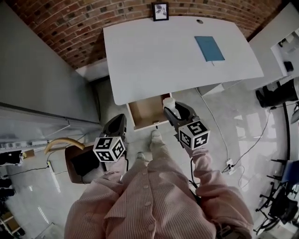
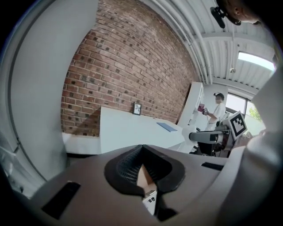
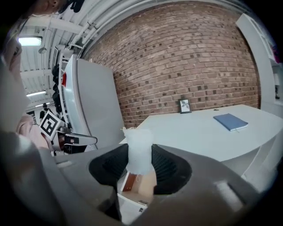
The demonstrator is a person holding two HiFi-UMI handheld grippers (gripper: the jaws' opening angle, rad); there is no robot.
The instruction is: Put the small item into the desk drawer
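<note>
The small item [image 1: 169,103] is a white, fuzzy-edged cylinder. My right gripper [image 1: 174,112] is shut on it and holds it upright over the right end of the open wooden drawer [image 1: 145,112], which juts from the front of the white desk [image 1: 163,51]. In the right gripper view the item [image 3: 139,152] stands between the black pads of my right gripper [image 3: 139,161], with the drawer [image 3: 132,187] below. My left gripper [image 1: 117,125] hangs left of the drawer, shut and holding nothing. In the left gripper view, my left gripper [image 2: 142,165] shows a sliver of drawer [image 2: 143,178] through its slit.
A blue notebook [image 1: 209,48] lies on the desk's right part and a small picture frame [image 1: 160,11] stands at its back edge against the brick wall. A brown chair [image 1: 77,161] is at my left. Cables [image 1: 212,121] run over the floor on the right. A person [image 2: 217,110] stands far off.
</note>
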